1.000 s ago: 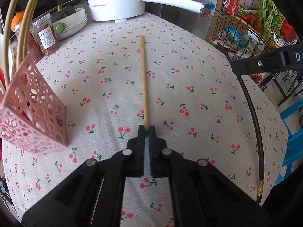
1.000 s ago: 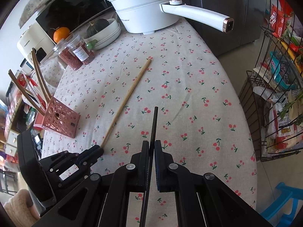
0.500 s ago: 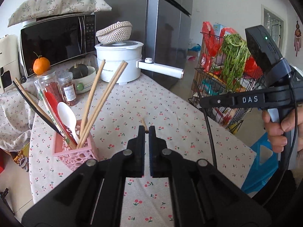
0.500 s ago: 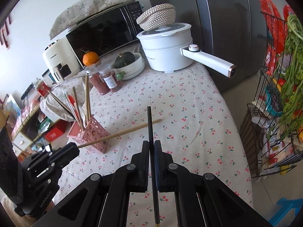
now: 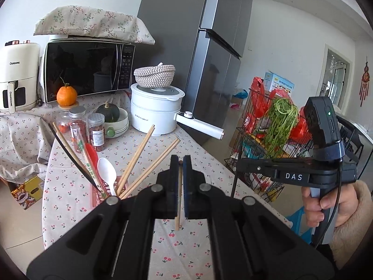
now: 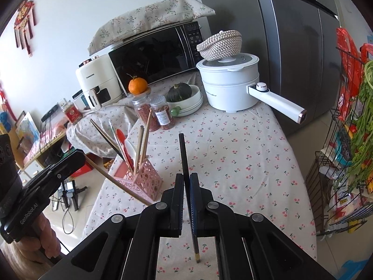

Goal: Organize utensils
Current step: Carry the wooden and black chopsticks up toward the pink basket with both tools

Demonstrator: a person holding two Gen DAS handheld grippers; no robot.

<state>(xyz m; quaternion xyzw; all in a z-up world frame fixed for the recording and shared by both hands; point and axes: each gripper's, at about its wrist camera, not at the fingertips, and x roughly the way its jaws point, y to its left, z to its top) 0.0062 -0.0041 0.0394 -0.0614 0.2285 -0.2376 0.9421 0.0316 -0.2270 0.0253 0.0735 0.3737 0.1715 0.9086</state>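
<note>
The wooden chopstick (image 5: 178, 196) is clamped in the left gripper (image 5: 179, 163); the black chopstick (image 6: 184, 161) is clamped in the right gripper (image 6: 186, 182). Both are held above the cherry-print tablecloth (image 6: 233, 163). Step in hand: transfer. Next, each must be tipped end-down over the pink utensil holder (image 6: 144, 182) among the standing utensils.
</note>
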